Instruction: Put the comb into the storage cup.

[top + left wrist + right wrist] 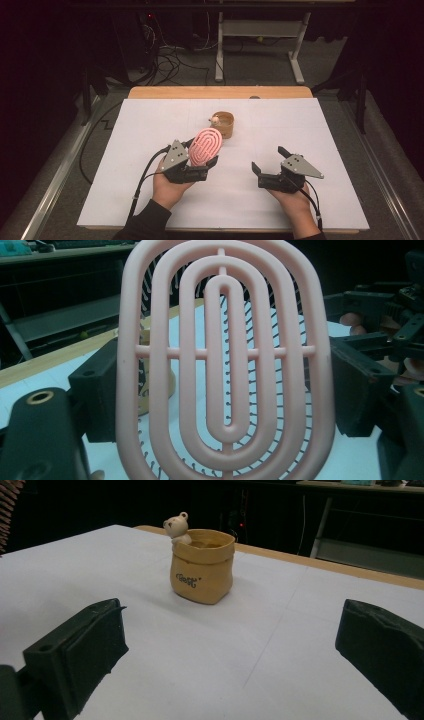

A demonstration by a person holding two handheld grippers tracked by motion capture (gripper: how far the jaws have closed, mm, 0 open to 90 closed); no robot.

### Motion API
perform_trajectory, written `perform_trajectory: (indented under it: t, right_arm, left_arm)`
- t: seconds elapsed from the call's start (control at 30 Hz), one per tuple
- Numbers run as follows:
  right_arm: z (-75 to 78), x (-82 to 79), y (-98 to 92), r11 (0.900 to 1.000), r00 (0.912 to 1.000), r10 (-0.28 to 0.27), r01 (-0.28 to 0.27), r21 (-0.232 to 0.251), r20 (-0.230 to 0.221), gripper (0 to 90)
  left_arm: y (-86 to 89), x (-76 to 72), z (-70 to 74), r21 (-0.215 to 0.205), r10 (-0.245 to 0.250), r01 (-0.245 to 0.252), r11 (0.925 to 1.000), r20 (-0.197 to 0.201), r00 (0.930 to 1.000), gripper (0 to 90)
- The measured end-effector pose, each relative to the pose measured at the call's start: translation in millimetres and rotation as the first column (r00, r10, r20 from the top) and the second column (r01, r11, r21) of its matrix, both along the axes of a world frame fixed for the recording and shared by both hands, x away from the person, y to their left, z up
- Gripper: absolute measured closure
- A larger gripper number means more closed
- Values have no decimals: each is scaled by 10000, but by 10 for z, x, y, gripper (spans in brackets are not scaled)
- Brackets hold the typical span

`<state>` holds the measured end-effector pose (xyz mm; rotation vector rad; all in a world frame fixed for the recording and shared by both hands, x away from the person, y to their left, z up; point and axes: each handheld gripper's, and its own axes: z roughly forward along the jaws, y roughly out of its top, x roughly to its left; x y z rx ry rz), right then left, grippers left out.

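Our left gripper (200,167), clenched on the pink brush (205,146), sits nearer the pot (223,124) up-frame, brush pointing there, while our right gripper (267,165) gapes empty.

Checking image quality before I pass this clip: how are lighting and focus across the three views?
High view: white table cover bright, surroundings nearly black. Left gripper view: the pink brush sits very close, slightly soft, blocking the scene behind; left gripper clamps it. Right gripper view: the yellow bear pot is sharp, evenly lit, background dark; right gripper open.
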<state>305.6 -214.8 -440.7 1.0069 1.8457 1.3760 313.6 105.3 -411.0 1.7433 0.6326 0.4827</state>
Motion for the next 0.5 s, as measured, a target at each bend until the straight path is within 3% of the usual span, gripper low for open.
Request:
perform_trajectory:
  t: [0.5]
  right_arm:
    - [88,-51,77,9978,9983,584,-582,317,-53,3]
  left_arm:
    - [-38,-20,-26,103,-61,60,9999,51,10000,184]
